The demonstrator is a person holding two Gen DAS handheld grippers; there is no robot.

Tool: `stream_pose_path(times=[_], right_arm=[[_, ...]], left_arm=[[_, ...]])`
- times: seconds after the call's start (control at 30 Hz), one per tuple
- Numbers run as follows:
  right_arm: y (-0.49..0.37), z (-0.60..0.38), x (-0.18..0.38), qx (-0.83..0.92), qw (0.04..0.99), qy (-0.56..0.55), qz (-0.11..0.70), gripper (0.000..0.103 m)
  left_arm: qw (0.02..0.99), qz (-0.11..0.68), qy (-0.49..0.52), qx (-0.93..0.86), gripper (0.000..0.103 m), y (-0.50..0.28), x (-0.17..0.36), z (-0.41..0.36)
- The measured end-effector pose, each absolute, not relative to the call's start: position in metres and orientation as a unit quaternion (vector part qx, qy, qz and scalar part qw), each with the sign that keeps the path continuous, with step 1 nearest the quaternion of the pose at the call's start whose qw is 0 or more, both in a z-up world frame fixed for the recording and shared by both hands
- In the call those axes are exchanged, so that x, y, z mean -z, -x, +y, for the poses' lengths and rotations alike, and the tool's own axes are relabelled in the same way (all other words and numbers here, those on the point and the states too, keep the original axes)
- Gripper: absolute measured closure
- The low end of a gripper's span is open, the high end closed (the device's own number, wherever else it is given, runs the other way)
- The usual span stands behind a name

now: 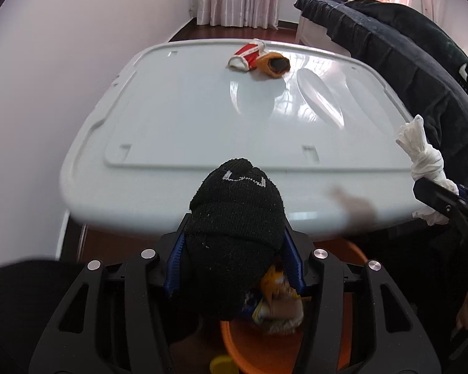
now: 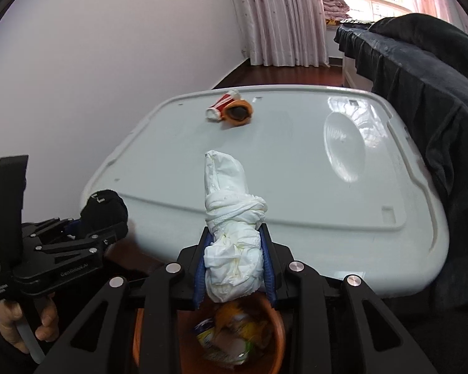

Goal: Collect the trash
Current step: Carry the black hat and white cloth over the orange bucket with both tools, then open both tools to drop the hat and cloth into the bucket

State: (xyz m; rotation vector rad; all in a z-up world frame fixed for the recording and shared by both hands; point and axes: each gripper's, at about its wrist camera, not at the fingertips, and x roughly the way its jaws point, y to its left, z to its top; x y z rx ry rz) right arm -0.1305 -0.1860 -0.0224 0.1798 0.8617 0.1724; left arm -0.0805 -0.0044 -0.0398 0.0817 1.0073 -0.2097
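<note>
My left gripper (image 1: 235, 265) is shut on a black knitted sock (image 1: 234, 218) and holds it above an orange bin (image 1: 234, 339) with wrappers in it. My right gripper (image 2: 235, 268) is shut on a knotted white cloth bundle (image 2: 231, 233) above the same orange bin (image 2: 277, 327). The left gripper with the sock also shows in the right wrist view (image 2: 103, 208), and the white bundle in the left wrist view (image 1: 421, 152). A crushed red-and-white cup (image 1: 246, 54) and an orange cup (image 1: 273, 64) lie at the far side of the pale plastic lid (image 1: 171, 109).
A dark blanket (image 1: 405, 53) drapes over furniture along the lid's right side. A white wall (image 2: 78, 62) is on the left. Curtains (image 2: 280, 15) and dark wood floor lie beyond the lid. A yellow object (image 1: 223, 363) sits low beside the bin.
</note>
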Motion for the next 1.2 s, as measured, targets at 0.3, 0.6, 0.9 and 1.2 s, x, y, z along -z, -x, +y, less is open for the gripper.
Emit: stream_pose_path(times=[0.3,0.6,0.9,1.2], right_arm=[[0.186,-0.186,0.019,-0.106,0.878,-0.147,0.444,0.073],[0.218,-0.168,0.035,-0.107,0.875,-0.101,0.461,0.073],[0.205,-0.164,0.07,-0.107,0.845,-0.098,0.515,0.073],[0.2,-0.159,0.082,-0.11,0.831,-0.102,0.536,0.073]], left_arm=[[0.864,0.48,-0.052,0.143,0.052,0.125,0.027,-0.008],[0.864,0.483,-0.058,0.129,0.052,0.151,0.043,-0.01],[0.822,0.547,-0.067,0.144,0.052,0.142,0.084,-0.02],[0.811,0.563,-0.063,0.146,0.051,0.14,0.093,-0.019]])
